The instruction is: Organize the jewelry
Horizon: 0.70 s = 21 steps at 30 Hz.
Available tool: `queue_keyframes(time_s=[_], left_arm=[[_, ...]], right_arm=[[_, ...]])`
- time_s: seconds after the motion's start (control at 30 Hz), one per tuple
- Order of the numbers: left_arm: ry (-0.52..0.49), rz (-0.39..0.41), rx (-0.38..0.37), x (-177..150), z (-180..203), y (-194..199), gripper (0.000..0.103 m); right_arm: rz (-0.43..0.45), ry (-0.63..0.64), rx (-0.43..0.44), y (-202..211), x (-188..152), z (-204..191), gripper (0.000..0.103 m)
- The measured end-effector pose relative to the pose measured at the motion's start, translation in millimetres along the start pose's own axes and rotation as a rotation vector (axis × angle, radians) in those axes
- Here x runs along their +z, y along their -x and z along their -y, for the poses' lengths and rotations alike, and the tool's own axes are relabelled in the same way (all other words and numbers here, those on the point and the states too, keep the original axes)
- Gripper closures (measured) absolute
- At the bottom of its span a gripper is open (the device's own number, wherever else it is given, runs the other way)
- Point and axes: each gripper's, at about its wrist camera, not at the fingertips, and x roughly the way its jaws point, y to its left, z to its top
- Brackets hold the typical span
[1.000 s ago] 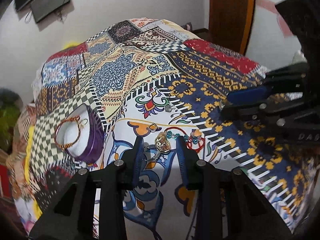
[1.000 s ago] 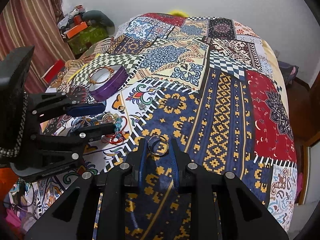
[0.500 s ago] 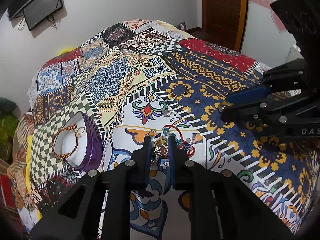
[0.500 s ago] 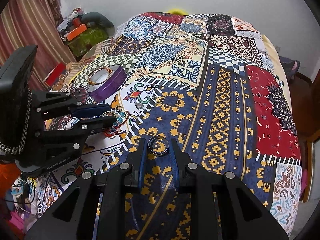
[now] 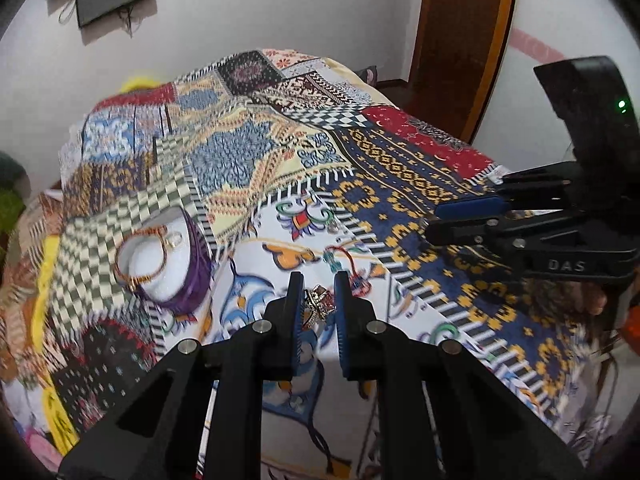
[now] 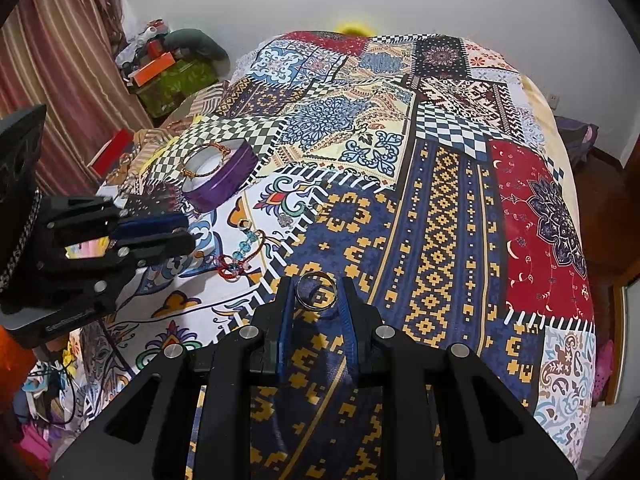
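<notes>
Patchwork bedspread (image 5: 400, 168); gold ring (image 5: 319, 300) pinched in left hand-held gripper (image 5: 318, 300).

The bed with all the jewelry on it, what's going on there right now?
A person is sorting jewelry on a patchwork bedspread with two handheld grippers. The left gripper is closed on a gold ring with a pinkish stone. The right gripper is closed on a plain silver ring. A purple round box already holds a beaded bracelet, and a red cord bracelet with blue beads lies loose on the cover.
</notes>
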Motion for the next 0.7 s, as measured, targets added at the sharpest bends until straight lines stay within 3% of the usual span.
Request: queue_keyframes(time_s=[0.13,0.27,0.37,0.43,0.7], left_arm=[[0.049,-0.046,-0.033,-12,-5,2,0.090],[0.048,-0.063,0.019,-25,-5,8,0.090],[0.050,-0.058,0.028,-32,-7,16,0.083],[0.051,-0.046,0.046,-35,-8,22,0.073],[0.081,-0.086,0.056,-48,-19,19,0.072]], right_arm=[[0.001,0.009,0.001,1,1,-6,0.083],[-0.004,0.011,0.006,0,2,-9,0.083],[-0.006,0.014,0.009,-2,1,-12,0.083],[-0.008,0.018,0.011,-2,1,-14,0.083],[-0.013,0.024,0.018,-4,1,-19,0.083]])
